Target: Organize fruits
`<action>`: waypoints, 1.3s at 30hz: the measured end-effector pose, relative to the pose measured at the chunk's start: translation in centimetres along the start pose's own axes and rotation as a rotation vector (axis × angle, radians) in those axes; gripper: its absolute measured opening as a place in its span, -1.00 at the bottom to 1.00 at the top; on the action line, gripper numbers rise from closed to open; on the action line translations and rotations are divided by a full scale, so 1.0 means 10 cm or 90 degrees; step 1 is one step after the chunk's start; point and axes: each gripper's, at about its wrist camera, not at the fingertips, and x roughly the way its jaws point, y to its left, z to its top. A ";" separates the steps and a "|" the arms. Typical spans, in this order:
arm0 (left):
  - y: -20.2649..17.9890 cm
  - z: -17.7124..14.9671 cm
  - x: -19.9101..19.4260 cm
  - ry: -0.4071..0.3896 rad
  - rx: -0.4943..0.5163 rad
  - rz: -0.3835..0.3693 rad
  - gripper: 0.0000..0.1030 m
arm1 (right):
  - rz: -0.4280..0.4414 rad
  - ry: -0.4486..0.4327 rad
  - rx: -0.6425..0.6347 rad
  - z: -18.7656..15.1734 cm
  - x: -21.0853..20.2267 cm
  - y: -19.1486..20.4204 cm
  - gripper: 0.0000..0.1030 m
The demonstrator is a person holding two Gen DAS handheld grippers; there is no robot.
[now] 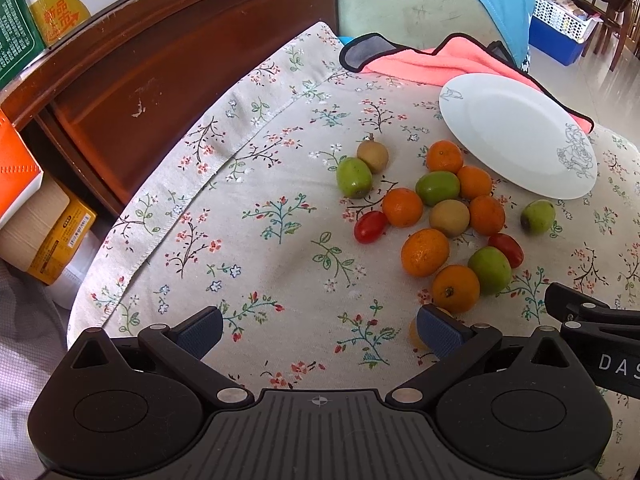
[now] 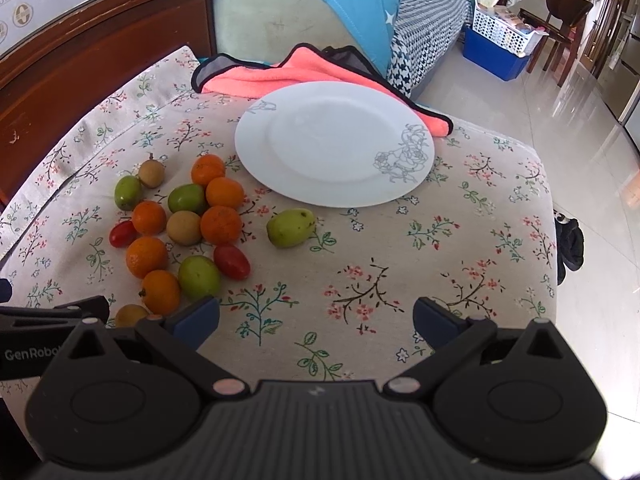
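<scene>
Over on the left, the left gripper [image 1: 320, 332] hovers low above the flowered tablecloth [image 1: 256, 216] with its jaws spread wide and nothing between them, a yellowish fruit [image 1: 416, 334] half hidden behind its right pad. Just ahead lies the loose cluster of small oranges [image 2: 221, 224], green jujubes [image 2: 199, 276], brownish longans [image 2: 183, 228] and two cherry tomatoes [image 2: 232, 262], with one green jujube [image 2: 291, 227] apart, nearer the white plate [image 2: 334, 144], which rests partly on a pink cloth [image 2: 288, 70]. To the right, the right gripper [image 2: 316, 316] also stands spread, holding nothing.
</scene>
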 end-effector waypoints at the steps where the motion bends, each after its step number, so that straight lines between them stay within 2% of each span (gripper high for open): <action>1: 0.00 0.00 0.00 0.000 0.000 0.000 1.00 | 0.000 0.000 0.000 0.00 0.00 0.00 0.98; 19: 0.00 -0.01 -0.01 -0.002 -0.002 -0.019 0.99 | 0.014 -0.016 -0.005 -0.02 -0.02 -0.03 0.98; 27: 0.05 -0.10 0.03 -0.003 0.023 -0.067 0.99 | 0.089 -0.026 0.008 -0.06 -0.05 -0.16 0.97; 31: 0.08 -0.15 0.08 0.000 0.056 -0.073 0.99 | 0.116 -0.028 -0.003 -0.08 -0.04 -0.24 0.91; 36: 0.19 -0.09 0.02 -0.048 0.075 -0.095 0.99 | 0.130 -0.039 0.002 -0.08 -0.01 -0.37 0.86; 39: 0.18 0.00 0.06 -0.050 0.088 -0.091 0.99 | 0.143 -0.040 -0.002 -0.05 0.03 -0.39 0.81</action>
